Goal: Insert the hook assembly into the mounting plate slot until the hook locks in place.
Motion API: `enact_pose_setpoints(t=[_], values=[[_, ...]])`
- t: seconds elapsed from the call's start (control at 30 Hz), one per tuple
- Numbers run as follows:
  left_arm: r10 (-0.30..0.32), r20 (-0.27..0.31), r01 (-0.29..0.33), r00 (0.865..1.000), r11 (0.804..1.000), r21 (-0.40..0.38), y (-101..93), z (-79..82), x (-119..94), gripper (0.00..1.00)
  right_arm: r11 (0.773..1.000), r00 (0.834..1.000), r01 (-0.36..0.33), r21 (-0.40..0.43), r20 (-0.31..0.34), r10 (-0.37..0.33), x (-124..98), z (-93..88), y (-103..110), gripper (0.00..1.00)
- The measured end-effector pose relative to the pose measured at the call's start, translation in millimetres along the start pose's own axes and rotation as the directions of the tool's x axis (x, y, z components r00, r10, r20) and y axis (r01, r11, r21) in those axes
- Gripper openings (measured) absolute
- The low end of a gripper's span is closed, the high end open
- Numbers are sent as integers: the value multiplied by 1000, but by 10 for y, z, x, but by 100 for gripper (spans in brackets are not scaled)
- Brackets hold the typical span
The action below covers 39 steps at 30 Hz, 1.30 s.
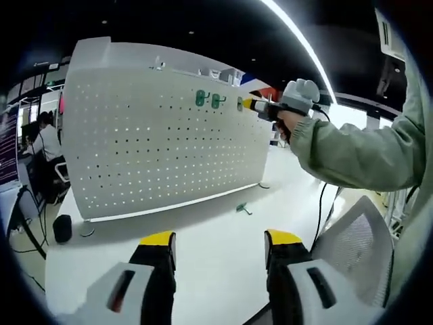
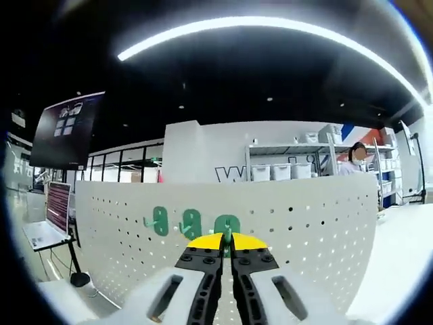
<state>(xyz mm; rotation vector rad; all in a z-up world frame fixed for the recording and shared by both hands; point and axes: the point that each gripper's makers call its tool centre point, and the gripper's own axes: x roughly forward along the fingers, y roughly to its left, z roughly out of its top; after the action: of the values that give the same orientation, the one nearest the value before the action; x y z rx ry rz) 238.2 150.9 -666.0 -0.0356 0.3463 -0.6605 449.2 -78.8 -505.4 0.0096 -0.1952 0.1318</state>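
Observation:
A white pegboard mounting plate (image 1: 162, 142) stands upright on the white table (image 1: 216, 223). Two green hooks (image 1: 199, 99) (image 1: 216, 101) hang in its top rows. My right gripper (image 1: 249, 104), held by a hand in a green sleeve, is at a third green hook (image 1: 239, 103) on the board. In the right gripper view the jaws (image 2: 227, 238) are shut on that hook (image 2: 228, 225), beside the other two hooks (image 2: 160, 221) (image 2: 191, 221) on the plate (image 2: 304, 223). My left gripper (image 1: 220, 238) is open and low over the table, holding nothing. A spare green hook (image 1: 242, 208) lies on the table.
A black cylinder (image 1: 62, 228) sits by the pegboard's left foot. A white mesh chair back (image 1: 355, 247) is at the right. A person (image 1: 46, 135) sits at a desk behind. A monitor (image 2: 64, 128), laptop (image 2: 51, 217) and storage shelves (image 2: 298, 166) stand beyond the board.

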Motion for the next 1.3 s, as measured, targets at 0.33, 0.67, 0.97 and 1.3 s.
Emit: enact_pose_setpoints(t=[0.33, 0.67, 0.97, 1.3], values=[[2, -4, -2, 1000, 1000, 2, 36, 29, 42, 54, 999, 1000, 0, -52, 20, 1, 113, -19, 3, 1], [7, -15, -7, 1000, 1000, 0, 41, 8, 65, 53, 998, 999, 2, -66, 44, 1, 260, -6, -8, 1], [12, -25, -12, 1000, 1000, 2, 72, 13, 92, 53, 998, 999, 3, -59, 54, 0, 311, -22, -18, 1], [8, -31, -8, 999, 1000, 4, 65, 17, 139, 53, 999, 998, 4, -47, 64, -1, 364, -6, -44, 1]])
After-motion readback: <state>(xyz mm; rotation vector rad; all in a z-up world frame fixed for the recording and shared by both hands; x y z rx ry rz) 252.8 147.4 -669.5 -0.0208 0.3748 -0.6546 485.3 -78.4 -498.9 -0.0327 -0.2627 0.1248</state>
